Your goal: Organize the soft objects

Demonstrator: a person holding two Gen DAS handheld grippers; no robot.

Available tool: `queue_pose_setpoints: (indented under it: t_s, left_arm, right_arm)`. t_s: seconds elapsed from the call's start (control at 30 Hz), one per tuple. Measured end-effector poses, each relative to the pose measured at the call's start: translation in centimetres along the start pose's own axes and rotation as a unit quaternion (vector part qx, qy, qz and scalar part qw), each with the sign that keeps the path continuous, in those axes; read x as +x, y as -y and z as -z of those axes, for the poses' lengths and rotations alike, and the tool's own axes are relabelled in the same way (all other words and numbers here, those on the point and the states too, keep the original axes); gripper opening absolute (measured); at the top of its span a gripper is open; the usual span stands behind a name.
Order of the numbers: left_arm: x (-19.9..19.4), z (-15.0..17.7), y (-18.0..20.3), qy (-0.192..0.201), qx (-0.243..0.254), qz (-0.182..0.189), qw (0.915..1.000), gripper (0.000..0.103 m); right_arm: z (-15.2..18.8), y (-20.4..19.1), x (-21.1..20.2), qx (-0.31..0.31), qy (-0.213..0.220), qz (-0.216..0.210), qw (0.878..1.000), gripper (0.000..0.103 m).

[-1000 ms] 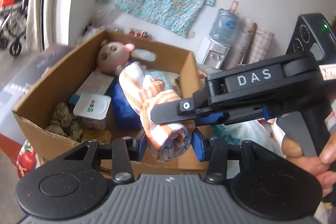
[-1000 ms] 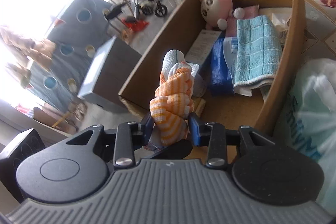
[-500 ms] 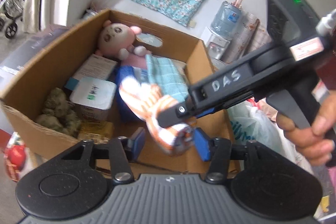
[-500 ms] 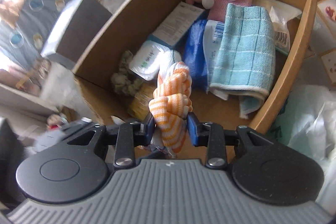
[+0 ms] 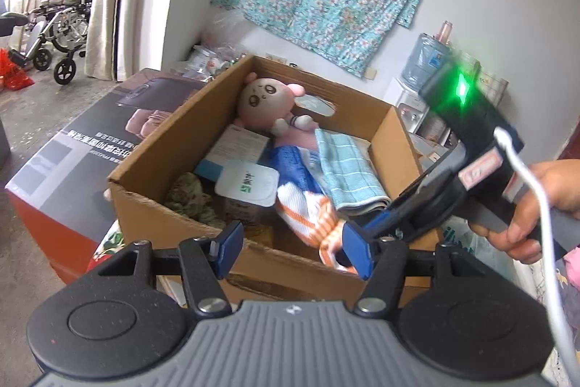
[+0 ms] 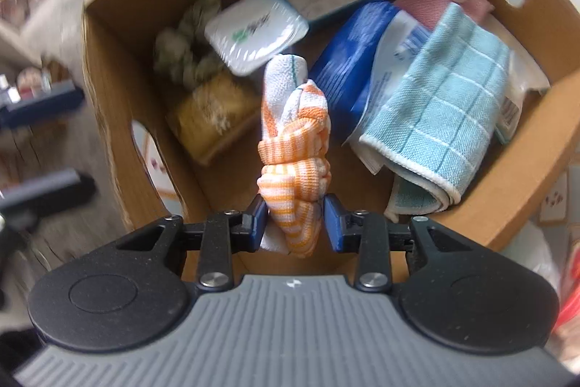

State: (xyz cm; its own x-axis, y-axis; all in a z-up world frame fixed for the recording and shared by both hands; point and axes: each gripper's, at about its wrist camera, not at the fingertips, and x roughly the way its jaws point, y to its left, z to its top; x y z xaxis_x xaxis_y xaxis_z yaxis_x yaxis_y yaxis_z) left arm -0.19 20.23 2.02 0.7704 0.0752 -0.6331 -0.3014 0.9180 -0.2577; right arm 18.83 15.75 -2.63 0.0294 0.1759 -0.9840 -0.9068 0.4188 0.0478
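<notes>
An orange-and-white striped cloth (image 6: pixel 295 169), rolled up, hangs over the inside of an open cardboard box (image 6: pixel 108 78). My right gripper (image 6: pixel 296 223) is shut on the cloth's near end and points down into the box. In the left wrist view the same cloth (image 5: pixel 308 209) slopes down into the box (image 5: pixel 181 216), held from the right by the right gripper's black body (image 5: pixel 453 176) in a hand. My left gripper (image 5: pixel 291 251) is before the box's front wall. Its jaws are opening and its pads do not press on the cloth. In the box lie a pink plush doll (image 5: pixel 264 100) and a light-blue checked towel (image 5: pixel 348 165).
The box also holds a white sealed tub (image 5: pixel 248 184), a blue packet (image 5: pixel 293 162), a flat carton (image 5: pixel 235 147), an olive knitted bundle (image 5: pixel 185 194) and a yellow item (image 6: pixel 210 115). A big printed carton (image 5: pixel 72 162) stands left of it. A plastic bag (image 5: pixel 460 242) lies to the right.
My left gripper has let go of the striped cloth and spread its jaws. My right gripper has tipped downward and carried the cloth lower, over the inside of the box.
</notes>
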Motion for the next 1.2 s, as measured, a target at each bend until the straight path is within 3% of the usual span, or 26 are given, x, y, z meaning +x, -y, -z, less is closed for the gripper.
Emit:
queue_pose_setpoints:
  t_s: [0.13, 0.27, 0.4, 0.5, 0.63, 0.8, 0.93, 1.2]
  left_arm:
    - [-0.4, 0.1, -0.3, 0.003, -0.003, -0.006, 1.0000, 0.062]
    - [-0.9, 0.1, -0.5, 0.015, -0.015, -0.026, 0.9994, 0.065]
    - [-1.7, -0.1, -0.9, 0.023, -0.032, -0.027, 0.9989, 0.071]
    - [-2.6, -0.2, -0.9, 0.034, -0.033, -0.033, 0.9983, 0.078]
    - [-3.8, -0.2, -0.4, 0.048, -0.028, -0.035, 0.9978, 0.086]
    - [-5.0, -0.3, 1.0, 0.054, -0.003, -0.036, 0.9979, 0.097]
    - [-5.4, -0.2, 2.8, 0.042, 0.040, -0.027, 0.9979, 0.101]
    - [-5.4, 1.0, 6.8, 0.011, 0.115, -0.036, 0.9926, 0.103]
  right_arm:
    - [0.1, -0.9, 0.2, -0.027, -0.013, 0.033, 0.999, 0.040]
    - [0.6, -0.7, -1.4, -0.016, 0.013, 0.036, 0.999, 0.049]
    - [2.3, -0.3, -4.2, 0.011, 0.074, 0.031, 0.997, 0.054]
    - [4.9, 0.2, -7.3, 0.047, 0.145, 0.024, 0.988, 0.068]
    - [10.0, -0.2, -11.5, 0.110, 0.253, 0.022, 0.961, 0.083]
    - [16.8, -1.7, -13.8, 0.210, 0.355, 0.024, 0.911, 0.096]
    - [21.2, -3.4, -13.8, 0.269, 0.396, 0.041, 0.877, 0.102]
    - [27.3, -5.5, -13.3, 0.344, 0.421, 0.098, 0.834, 0.102]
